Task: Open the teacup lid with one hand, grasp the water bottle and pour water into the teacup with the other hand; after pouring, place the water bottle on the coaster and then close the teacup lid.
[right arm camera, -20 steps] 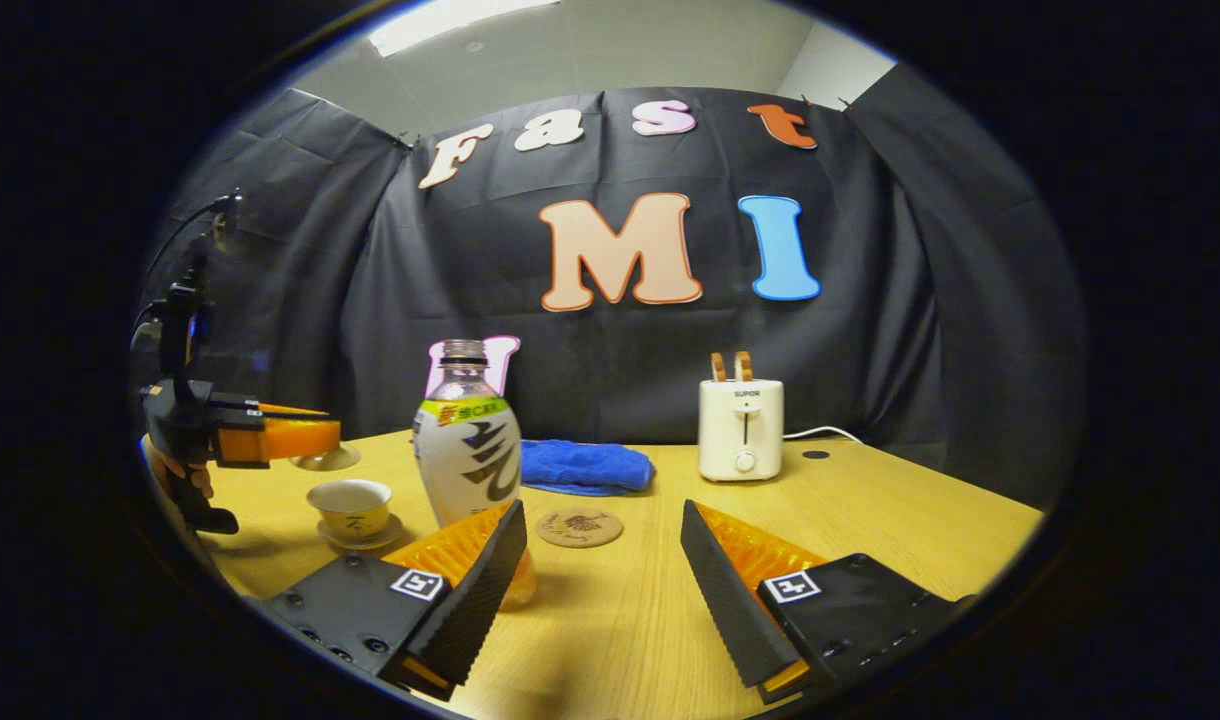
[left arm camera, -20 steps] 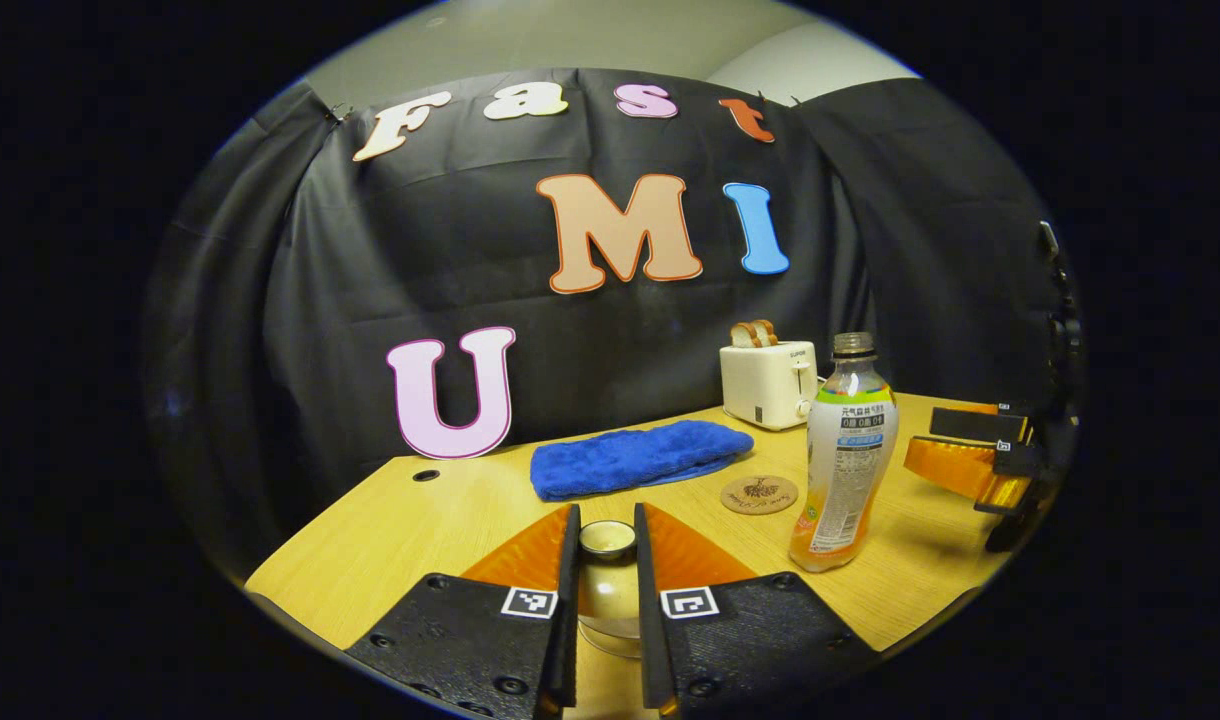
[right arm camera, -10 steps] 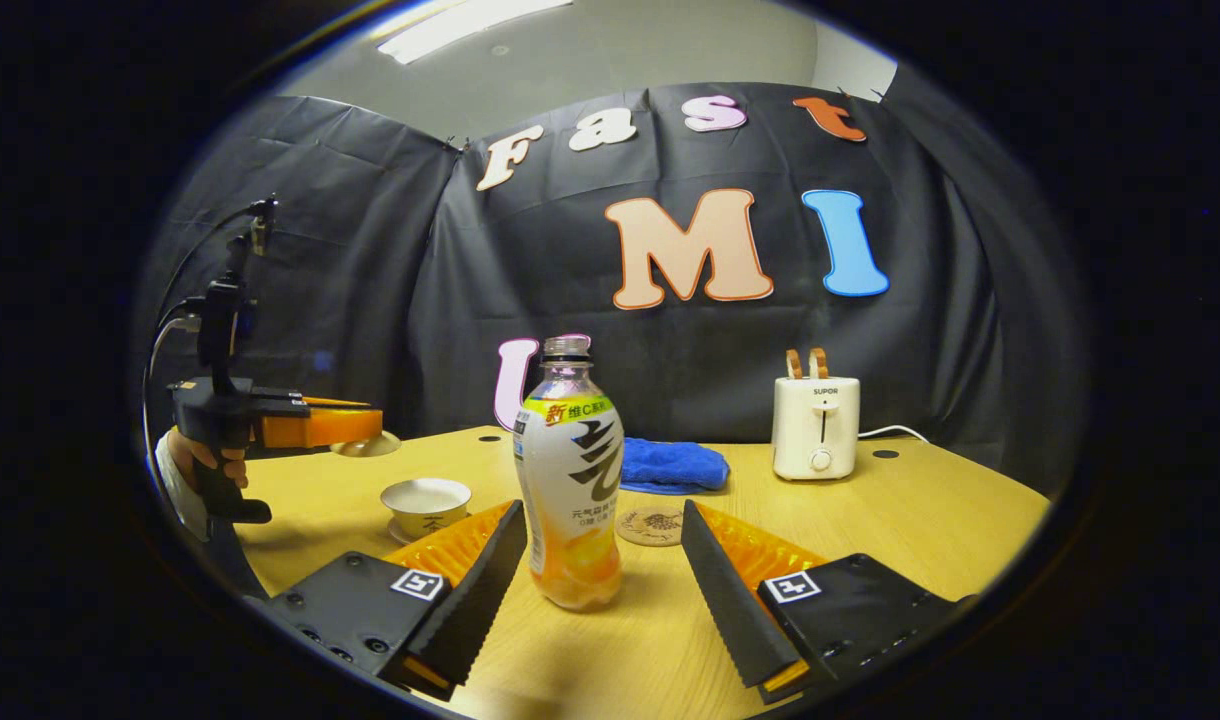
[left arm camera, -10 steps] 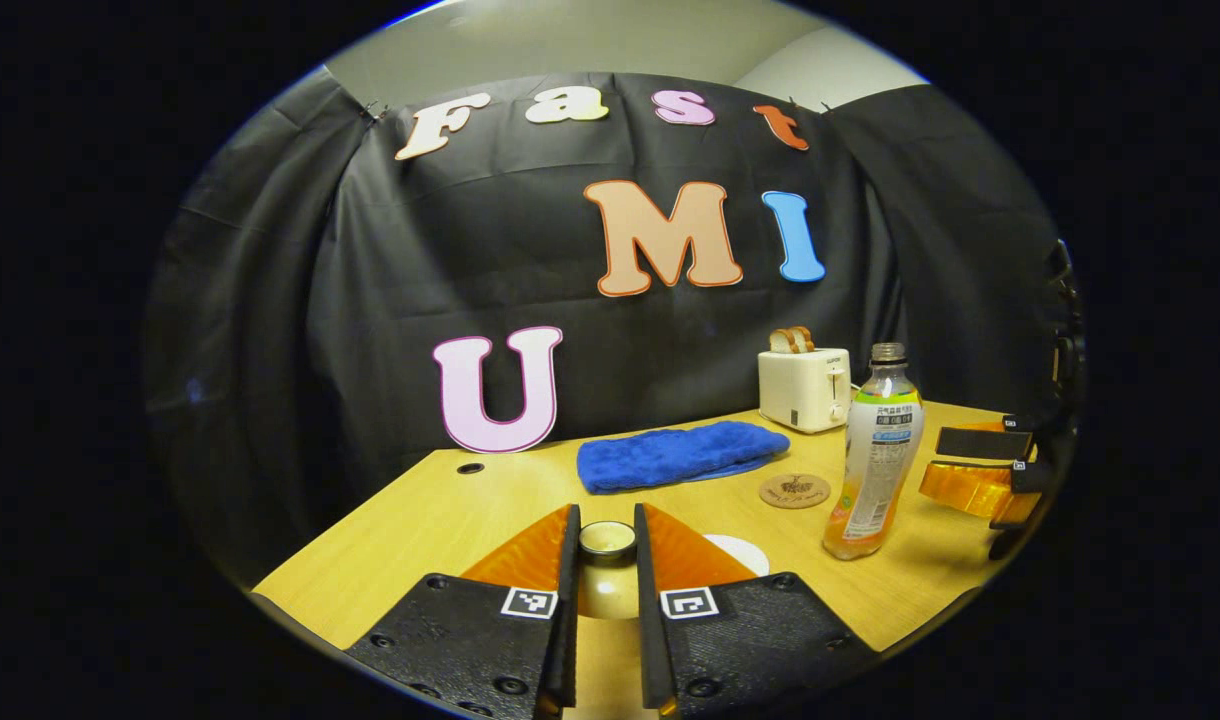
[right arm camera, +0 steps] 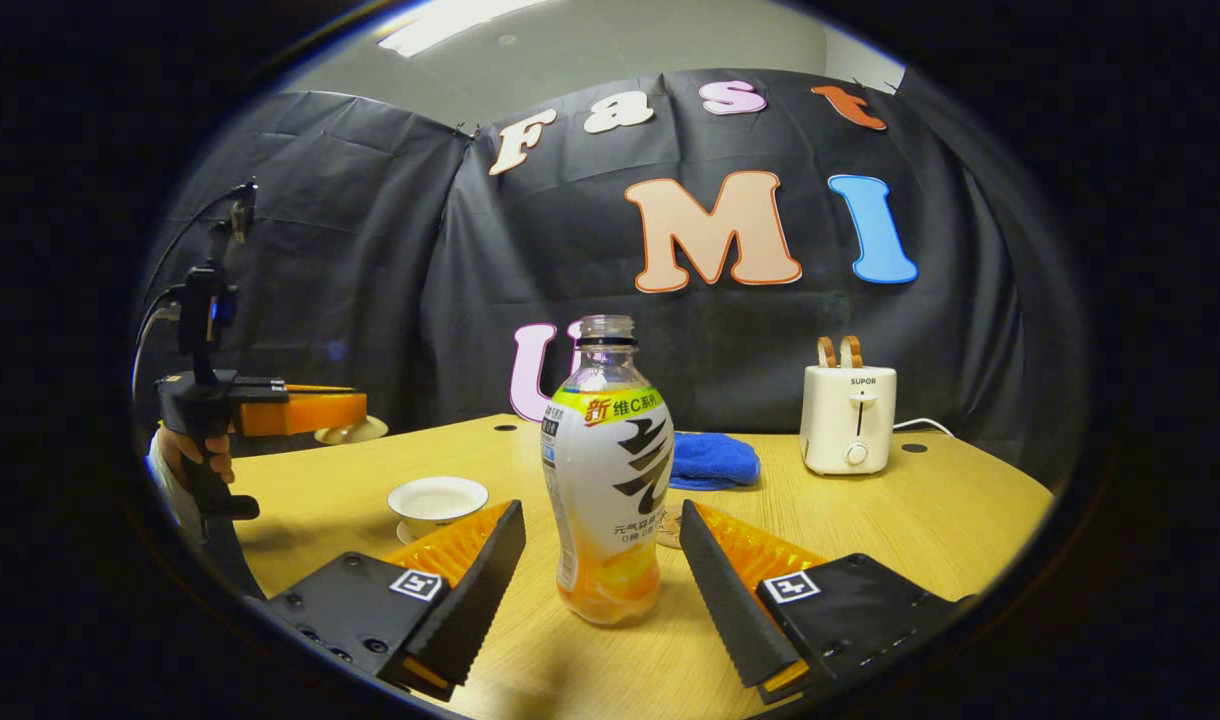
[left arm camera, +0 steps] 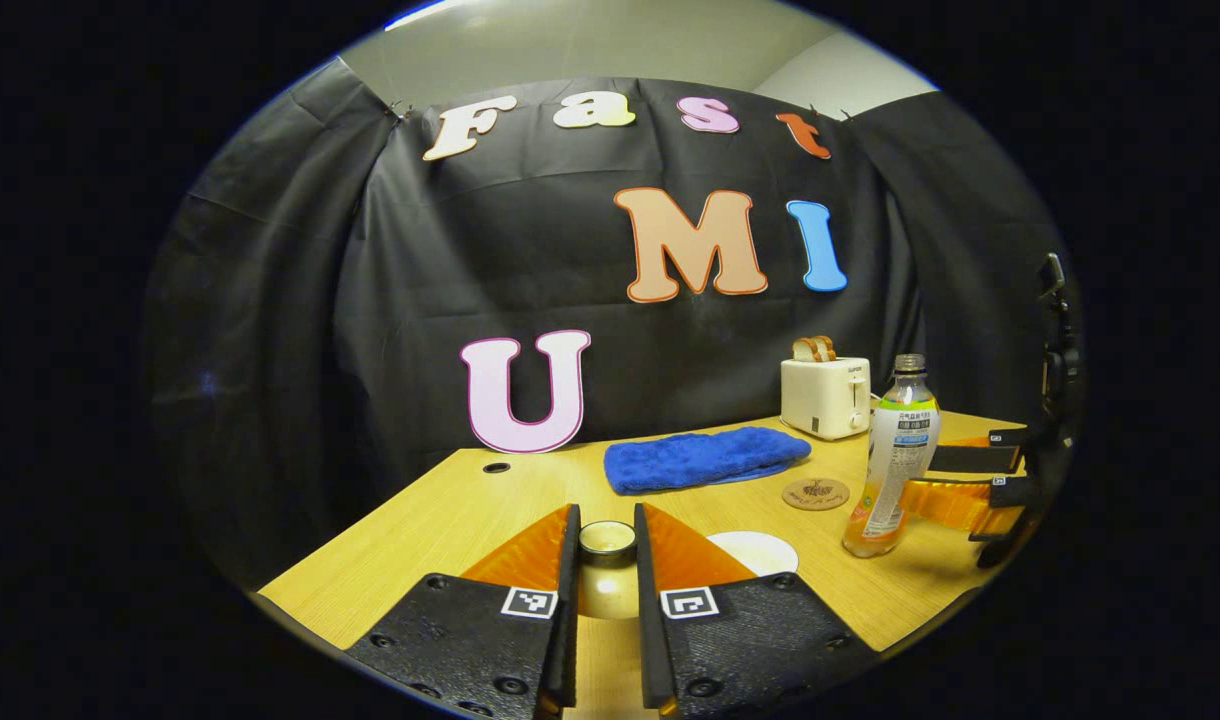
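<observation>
My left gripper is shut on the knob of the teacup lid and holds it above the table. In the right gripper view the same gripper holds the lid left of and above the open white teacup. The teacup sits just right of my left fingers. The water bottle stands upright on the table between the fingers of my open right gripper, which do not touch it. The round coaster lies left of the bottle.
A blue towel lies at the back of the wooden table. A white toaster with toast stands at the back right. A hand grips the left gripper's handle at the table's left edge.
My right gripper has swung and advanced until the bottle stands between its fingers. My left gripper has carried the lid off to the left of the teacup.
</observation>
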`<state>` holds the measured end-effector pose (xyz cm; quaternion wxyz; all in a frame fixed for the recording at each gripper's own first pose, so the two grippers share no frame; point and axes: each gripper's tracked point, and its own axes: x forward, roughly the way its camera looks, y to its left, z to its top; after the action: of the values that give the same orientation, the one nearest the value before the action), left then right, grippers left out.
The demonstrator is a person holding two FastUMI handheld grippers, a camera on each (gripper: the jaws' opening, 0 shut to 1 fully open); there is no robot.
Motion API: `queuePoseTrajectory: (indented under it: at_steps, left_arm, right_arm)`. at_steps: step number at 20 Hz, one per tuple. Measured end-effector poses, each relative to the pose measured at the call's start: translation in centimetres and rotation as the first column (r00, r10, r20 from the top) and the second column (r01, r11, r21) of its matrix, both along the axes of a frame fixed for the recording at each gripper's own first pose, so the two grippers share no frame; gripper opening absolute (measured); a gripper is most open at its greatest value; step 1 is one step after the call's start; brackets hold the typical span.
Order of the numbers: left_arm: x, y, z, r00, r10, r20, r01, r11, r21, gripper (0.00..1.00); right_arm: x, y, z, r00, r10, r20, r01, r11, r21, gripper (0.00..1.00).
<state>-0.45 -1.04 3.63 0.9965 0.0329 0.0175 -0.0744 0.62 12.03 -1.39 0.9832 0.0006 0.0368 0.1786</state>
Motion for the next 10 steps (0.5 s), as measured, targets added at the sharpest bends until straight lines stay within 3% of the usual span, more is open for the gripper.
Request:
queuePoseTrajectory:
  at_steps: [2,6,7,10]
  left_arm:
    - [0.0,0.4,0.1,1.0,0.003,0.002,-0.003,1.0,-0.005,0.23]
    - [-0.2,0.8,0.4,1.0,0.004,0.009,-0.004,1.0,-0.03,0.23]
    - [-0.2,1.0,0.4,1.0,0.008,0.007,-0.008,1.0,-0.029,0.22]
    - [-0.5,1.5,0.4,1.0,0.016,0.01,-0.016,1.0,-0.026,0.22]
  right_arm:
    - [0.4,0.5,-0.2,1.0,0.003,-0.017,-0.003,1.0,-0.015,0.98]
    - [1.2,0.6,-0.9,0.999,-0.016,-0.044,0.015,0.999,-0.04,0.84]
    - [1.5,0.7,-1.0,0.998,-0.023,-0.052,0.021,0.999,-0.045,0.86]
    - [1.6,1.2,-1.7,0.997,-0.009,-0.074,0.004,0.997,-0.071,0.71]
